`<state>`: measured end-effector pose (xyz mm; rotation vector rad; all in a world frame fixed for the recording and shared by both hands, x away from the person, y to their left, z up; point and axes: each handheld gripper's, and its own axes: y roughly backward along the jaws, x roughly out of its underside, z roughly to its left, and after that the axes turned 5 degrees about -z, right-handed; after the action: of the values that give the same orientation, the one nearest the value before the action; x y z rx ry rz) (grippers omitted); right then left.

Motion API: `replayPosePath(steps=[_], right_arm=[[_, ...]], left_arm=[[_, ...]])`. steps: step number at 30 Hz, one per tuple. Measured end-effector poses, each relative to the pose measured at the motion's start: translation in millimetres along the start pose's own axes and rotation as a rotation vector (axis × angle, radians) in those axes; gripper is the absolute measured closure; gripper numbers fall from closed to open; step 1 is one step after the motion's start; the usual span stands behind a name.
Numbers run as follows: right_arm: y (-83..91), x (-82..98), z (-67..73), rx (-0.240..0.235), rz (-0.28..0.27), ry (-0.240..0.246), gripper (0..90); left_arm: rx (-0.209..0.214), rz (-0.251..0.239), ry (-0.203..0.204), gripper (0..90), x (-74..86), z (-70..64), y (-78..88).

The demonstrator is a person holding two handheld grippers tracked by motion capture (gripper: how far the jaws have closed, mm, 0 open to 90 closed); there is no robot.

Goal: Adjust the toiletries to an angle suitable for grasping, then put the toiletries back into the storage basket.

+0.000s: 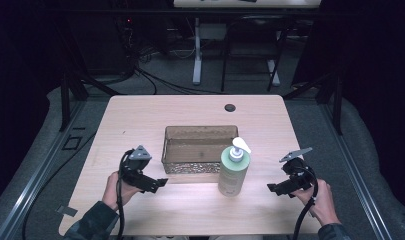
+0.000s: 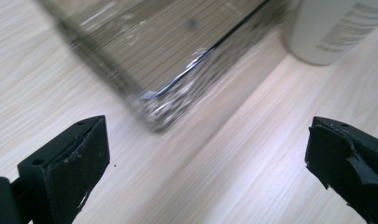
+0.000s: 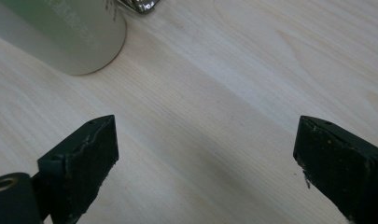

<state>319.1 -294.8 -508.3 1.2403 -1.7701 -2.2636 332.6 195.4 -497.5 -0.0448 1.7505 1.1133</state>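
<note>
**Two open grippers, one pump bottle between them**

Black jaws stand wide apart in both gripper views, with bare wood between them, so both grippers are open and hold nothing.

From above, the left gripper (image 1: 161, 182) sits at about 7 o'clock on the table (image 1: 140, 115), and the right gripper (image 1: 271, 188) at about 5 o'clock. They point in at each other. The green pump bottle (image 1: 233, 170) stands up straight between them, near the front edge. Its long side goes up and down, with the white pump on top.

The bottle is closer to the right gripper, lying at about 9 o'clock from it. In the right gripper view the bottle (image 3: 60, 32) shows at 11 o'clock, near but not touching. In the left gripper view the bottle (image 2: 331, 28) is farther off, at 1 o'clock.

The wire basket (image 1: 200, 149) is just behind the bottle, at its 10 o'clock. I think the bottle touches the basket's front corner, but I cannot be sure. The right hand looks best placed to reach across and close on the bottle's body.
</note>
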Motion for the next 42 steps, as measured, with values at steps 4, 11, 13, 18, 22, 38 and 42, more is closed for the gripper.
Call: replayPosePath(steps=[4,11,13,18,22,38,42], right_arm=[[-2.6,-0.1,1.1,-0.024,0.016,-0.011,5.5],[-0.3,-5.5,6.4,0.037,0.026,0.012,4.5],[-0.5,-6.4,7.4,0.034,0.026,0.007,3.4],[-0.9,-7.0,7.7,0.016,0.033,-0.002,0.1],[1.7,-12.5,8.8,-0.002,0.076,0.004,0.0],[10.1,-46.2,5.8,-0.010,0.142,0.010,1.0],[14.8,-57.3,-2.9,-0.020,0.168,0.003,0.9]], left_arm=[[-0.051,-0.020,0.024,0.0,4.9,13.9,12.9],[-0.084,0.074,0.001,0.0,13.0,19.4,9.1],[-0.076,0.079,0.006,0.0,13.8,20.0,8.5],[-0.063,0.110,0.016,0.0,15.3,18.1,5.2],[-0.023,0.148,0.009,0.0,16.4,16.5,-0.8],[-0.009,0.205,0.016,0.0,19.9,20.0,-7.2],[-0.013,0.204,0.015,0.0,19.6,19.0,-8.0]])
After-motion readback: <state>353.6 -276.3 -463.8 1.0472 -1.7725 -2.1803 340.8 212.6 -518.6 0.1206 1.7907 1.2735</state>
